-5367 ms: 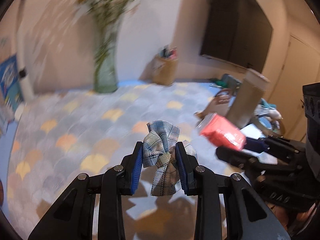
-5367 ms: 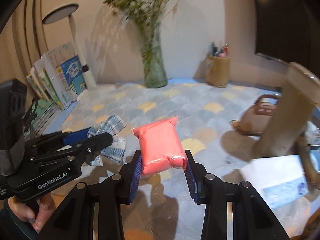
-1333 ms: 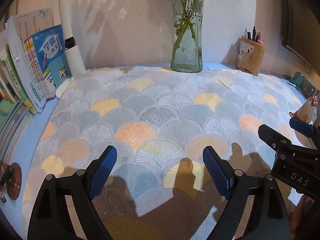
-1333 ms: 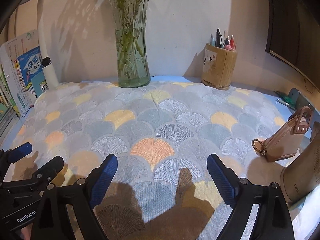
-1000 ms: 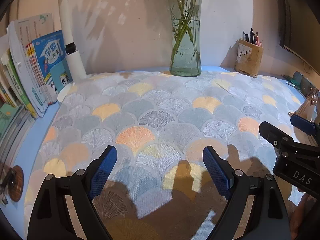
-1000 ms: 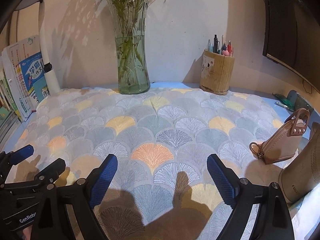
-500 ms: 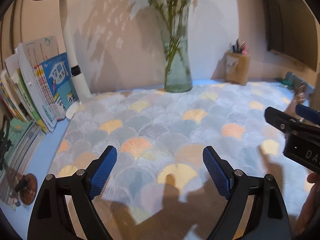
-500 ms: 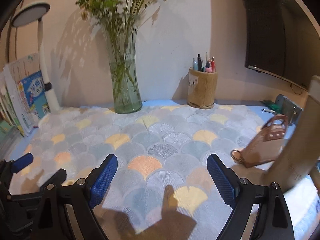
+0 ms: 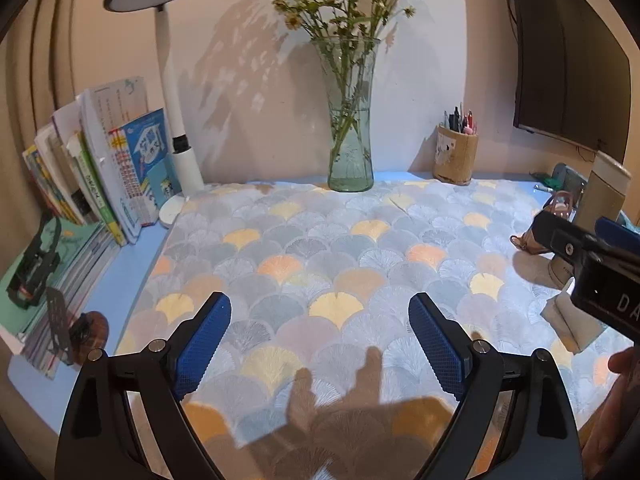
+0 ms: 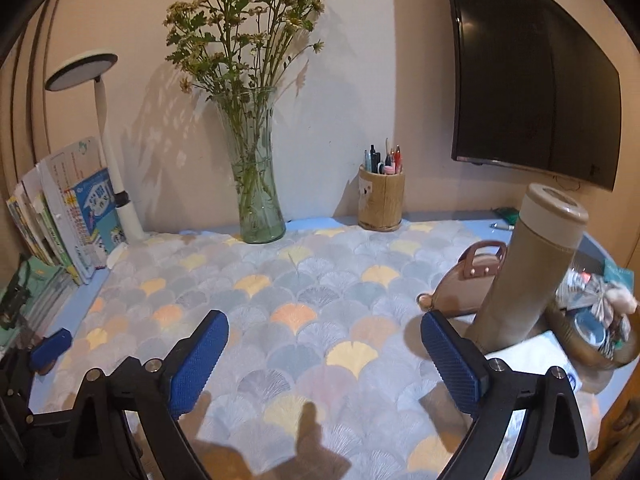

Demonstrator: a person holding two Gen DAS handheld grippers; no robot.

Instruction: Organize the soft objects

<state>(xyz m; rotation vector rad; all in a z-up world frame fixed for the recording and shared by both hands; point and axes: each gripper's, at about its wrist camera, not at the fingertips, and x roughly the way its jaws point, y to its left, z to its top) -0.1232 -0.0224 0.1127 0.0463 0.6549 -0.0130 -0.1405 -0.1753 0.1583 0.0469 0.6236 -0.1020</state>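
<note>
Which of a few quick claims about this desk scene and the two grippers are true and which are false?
1. The left gripper has nothing between its fingers. True; its jaws are opening.
2. The vase is lying on its side. False: it stands upright with flowers in it.
3. The pen holder stands right of the vase. True.
4. The right gripper grips a pink pack. False: nothing is between its opening jaws.
5. The books stand by the lamp. True.
6. The tall bottle stands on the left of the desk. False: it stands on the right, beside the small bag.
</note>
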